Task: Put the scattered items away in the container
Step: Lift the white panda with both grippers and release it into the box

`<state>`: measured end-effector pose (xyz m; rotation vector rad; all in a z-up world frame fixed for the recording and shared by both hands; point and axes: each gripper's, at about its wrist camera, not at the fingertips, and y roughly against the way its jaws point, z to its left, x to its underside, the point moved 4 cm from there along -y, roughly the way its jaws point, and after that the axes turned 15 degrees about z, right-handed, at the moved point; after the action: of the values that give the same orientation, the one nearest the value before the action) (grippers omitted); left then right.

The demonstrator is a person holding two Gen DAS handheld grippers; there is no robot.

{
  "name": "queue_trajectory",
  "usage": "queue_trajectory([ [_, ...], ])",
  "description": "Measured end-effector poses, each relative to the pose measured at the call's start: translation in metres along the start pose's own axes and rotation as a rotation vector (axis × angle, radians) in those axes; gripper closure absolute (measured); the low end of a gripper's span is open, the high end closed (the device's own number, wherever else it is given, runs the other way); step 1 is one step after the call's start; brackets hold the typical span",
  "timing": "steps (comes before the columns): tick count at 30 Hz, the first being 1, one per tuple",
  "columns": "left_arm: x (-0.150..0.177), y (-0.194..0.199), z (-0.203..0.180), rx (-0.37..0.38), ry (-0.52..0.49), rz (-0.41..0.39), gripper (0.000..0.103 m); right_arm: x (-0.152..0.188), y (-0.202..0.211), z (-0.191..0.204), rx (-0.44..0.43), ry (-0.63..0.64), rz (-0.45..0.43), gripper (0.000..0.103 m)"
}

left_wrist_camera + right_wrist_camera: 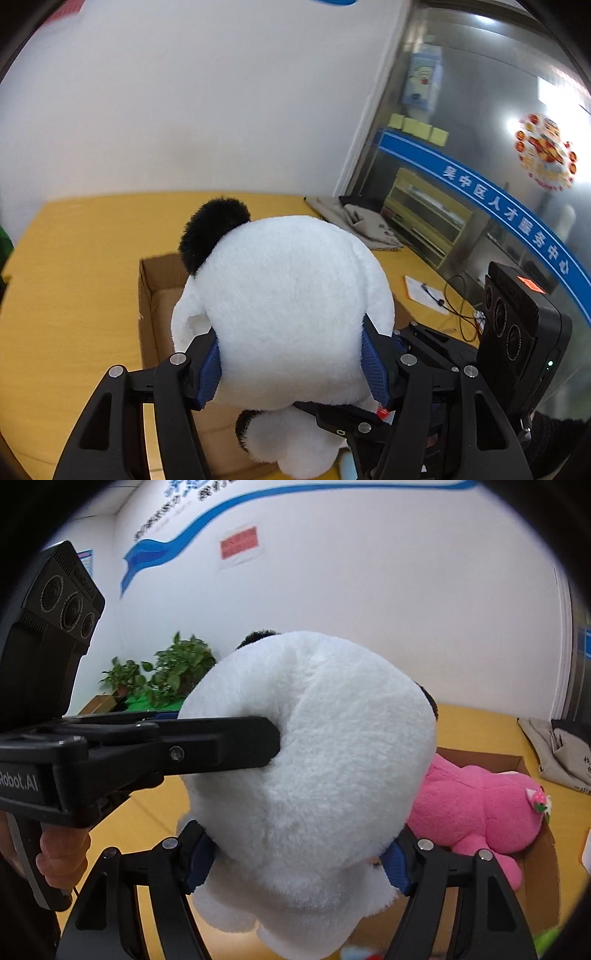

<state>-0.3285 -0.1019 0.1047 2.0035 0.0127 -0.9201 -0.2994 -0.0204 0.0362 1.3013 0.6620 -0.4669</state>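
Observation:
A big white panda plush (288,295) with black ears fills both views and hangs in the air above an open cardboard box (155,295). My left gripper (291,365) is shut on its body, blue pads (208,369) sunk into the fur. In the right wrist view my right gripper (297,860) grips the same panda plush (314,757) from below. There a left finger (221,746) digs into the plush's left side. A pink plush (472,805) lies inside the box (517,764).
The box stands on a yellow table (74,258). A beige cloth bag (362,221) lies at the table's back right, with paper and a black cable (424,291) nearer. Potted plants (166,675) stand by the white wall. A glass partition (480,147) runs along the right.

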Motion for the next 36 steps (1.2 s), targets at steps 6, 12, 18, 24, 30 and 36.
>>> queue_trajectory([
  [6,0.021,-0.085,0.061,-0.062,0.116,0.183,0.033,0.017,-0.105,-0.02,-0.066,-0.18,0.244,0.029],
  [12,0.048,-0.086,0.084,-0.097,0.15,0.223,0.023,0.039,-0.135,0.005,-0.051,-0.159,0.362,0.029],
  [18,0.055,-0.077,0.07,-0.158,0.198,0.182,0.009,0.049,-0.135,0.017,-0.003,-0.121,0.365,0.015],
  [24,0.066,-0.019,0.028,-0.24,0.236,-0.01,0.003,0.054,-0.06,0.001,0.114,-0.046,0.215,0.008],
  [30,0.098,0.03,-0.041,-0.292,0.251,-0.153,0.0,0.073,0.034,-0.04,0.211,-0.085,0.058,0.001],
  [36,0.137,0.024,-0.11,-0.345,0.205,-0.152,0.0,0.108,0.087,-0.078,0.302,-0.12,0.008,0.001],
])
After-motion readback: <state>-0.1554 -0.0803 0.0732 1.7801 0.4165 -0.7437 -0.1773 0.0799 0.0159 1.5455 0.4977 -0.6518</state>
